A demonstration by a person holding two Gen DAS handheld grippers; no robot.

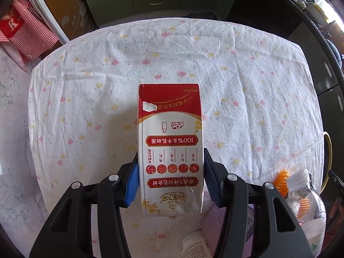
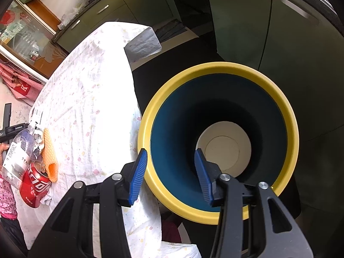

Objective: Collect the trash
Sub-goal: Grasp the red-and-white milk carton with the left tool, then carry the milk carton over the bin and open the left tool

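My left gripper [image 1: 171, 178] is shut on a red and white milk carton [image 1: 171, 142] and holds it above the floral tablecloth [image 1: 107, 75]. My right gripper [image 2: 171, 172] is open and empty, hanging over the mouth of a blue bin with a yellow rim [image 2: 288, 111] beside the table. The bin's pale bottom [image 2: 223, 148] shows, with nothing in it. On the table lie a clear plastic bottle [image 2: 19, 150], a red cola can [image 2: 34, 187] and an orange foam net [image 2: 50, 157]. The bottle [image 1: 305, 195] and the net [image 1: 282, 179] also show in the left wrist view.
A purple box [image 1: 217, 219] and a white bottle [image 1: 193, 245] lie near the table's front edge. Green kitchen cabinets [image 2: 279, 32] stand behind the bin. A red checkered cloth [image 1: 23, 32] hangs at the left. The table edge [image 2: 133, 99] runs right beside the bin.
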